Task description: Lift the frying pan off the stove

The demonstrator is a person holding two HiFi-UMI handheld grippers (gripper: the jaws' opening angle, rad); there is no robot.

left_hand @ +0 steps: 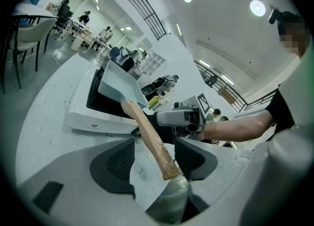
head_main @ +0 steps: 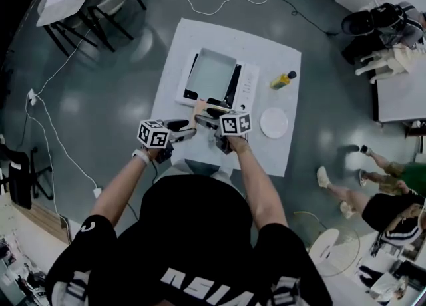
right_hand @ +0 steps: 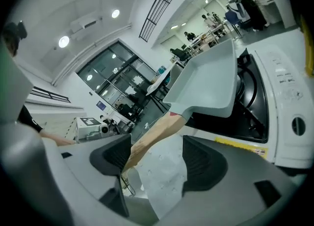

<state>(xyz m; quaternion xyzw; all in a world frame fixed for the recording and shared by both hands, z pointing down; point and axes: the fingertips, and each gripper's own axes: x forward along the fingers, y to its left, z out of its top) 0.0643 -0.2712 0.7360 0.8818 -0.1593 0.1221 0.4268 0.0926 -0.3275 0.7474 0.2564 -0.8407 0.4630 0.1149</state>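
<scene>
A square grey frying pan [head_main: 210,75] sits on a white stove [head_main: 247,84], and its wooden handle [head_main: 199,108] sticks out toward me. My left gripper [head_main: 190,132] and right gripper [head_main: 206,122] meet at the handle's near end. In the left gripper view the handle [left_hand: 149,139] runs between the open jaws of the left gripper [left_hand: 154,158], with its tip close to the right pad. In the right gripper view the handle [right_hand: 152,141] lies between the wide jaws of the right gripper [right_hand: 157,163], close to the left pad. The pan [right_hand: 208,85] is still down on the stove [right_hand: 284,117].
The stove stands on a white table [head_main: 279,152]. A yellow bottle [head_main: 282,80] and a white plate [head_main: 273,123] lie to the stove's right. Cables run over the grey floor. Chairs stand at the far left, and people sit at the right.
</scene>
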